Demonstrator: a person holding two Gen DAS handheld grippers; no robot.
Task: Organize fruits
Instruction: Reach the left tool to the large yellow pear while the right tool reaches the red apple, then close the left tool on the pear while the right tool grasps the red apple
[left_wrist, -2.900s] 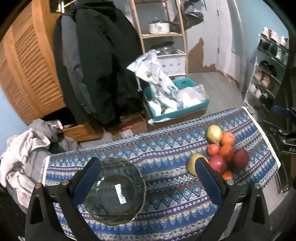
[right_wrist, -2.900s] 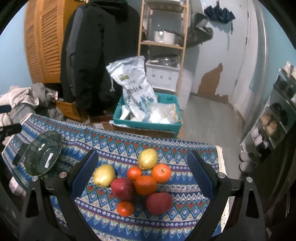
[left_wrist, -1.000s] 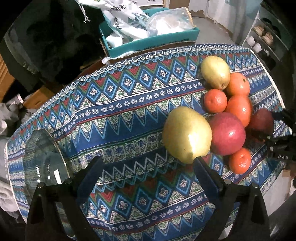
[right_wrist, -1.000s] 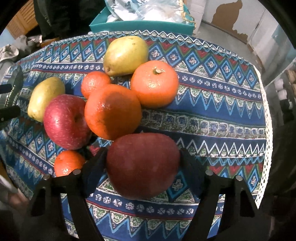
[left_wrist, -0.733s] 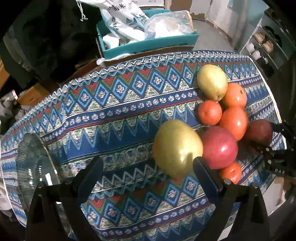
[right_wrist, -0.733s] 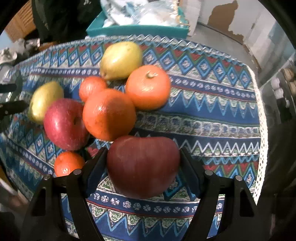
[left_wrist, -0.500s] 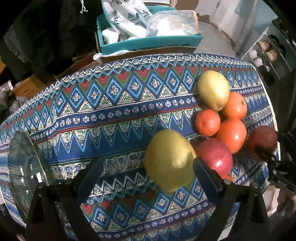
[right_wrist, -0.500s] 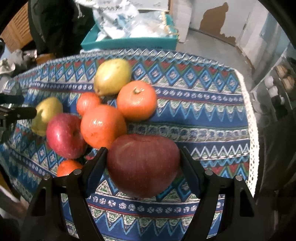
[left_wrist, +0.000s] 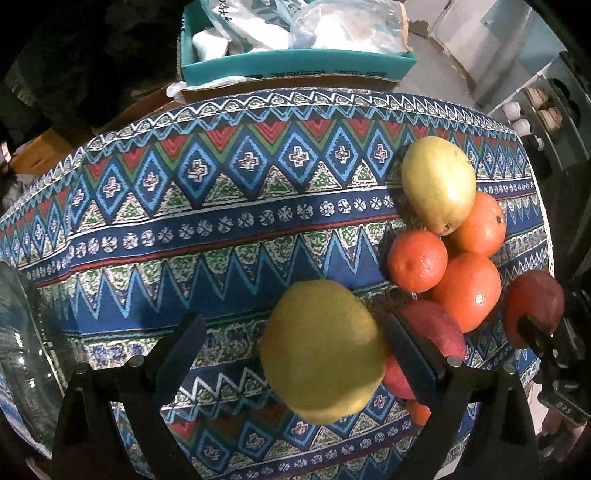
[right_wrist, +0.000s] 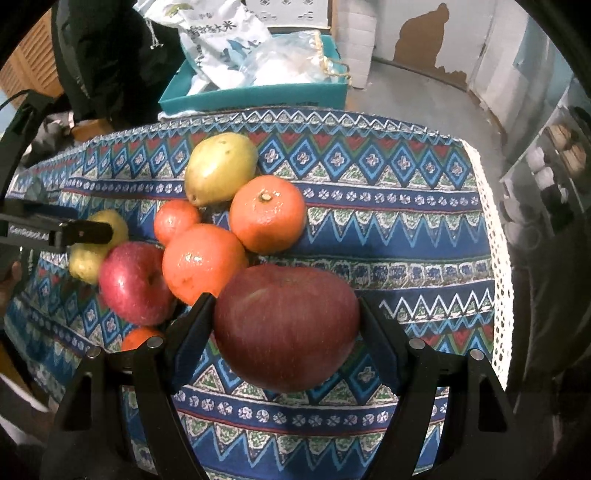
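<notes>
In the right wrist view the right gripper (right_wrist: 286, 325) has a dark red apple (right_wrist: 286, 326) between its fingers (right_wrist: 194, 325), both pads pressed against its sides, so the fingers stand part open and clamped on the fruit, which looks raised off the cloth at the near right of the pile. The apple sits squat, its broad axis running left to right across the fingers; stem and blossom ends cannot be seen, so which way it points is unclear. The grip lands on rounded flanks, so a slack squeeze or a quick tilt could let it roll out and knock the fruit behind.

In the left wrist view the left gripper (left_wrist: 291, 343) is wide open. A yellow pear (left_wrist: 321, 350) lies between the fingers; the right finger is at its edge, and the left finger (left_wrist: 177, 347) stands well clear, so nothing is held. Its long axis seems to run near to far, narrow end hidden. Closing off-centre could shove it into the red apple (left_wrist: 432, 332) just to its right.

Farther back, the oranges (left_wrist: 465, 291) and a second pear (left_wrist: 437, 184) touch one another on the patterned tabletop (left_wrist: 221, 221); a nudge could roll them off the right edge. The glass bowl (left_wrist: 22, 347) waits at the far left.
</notes>
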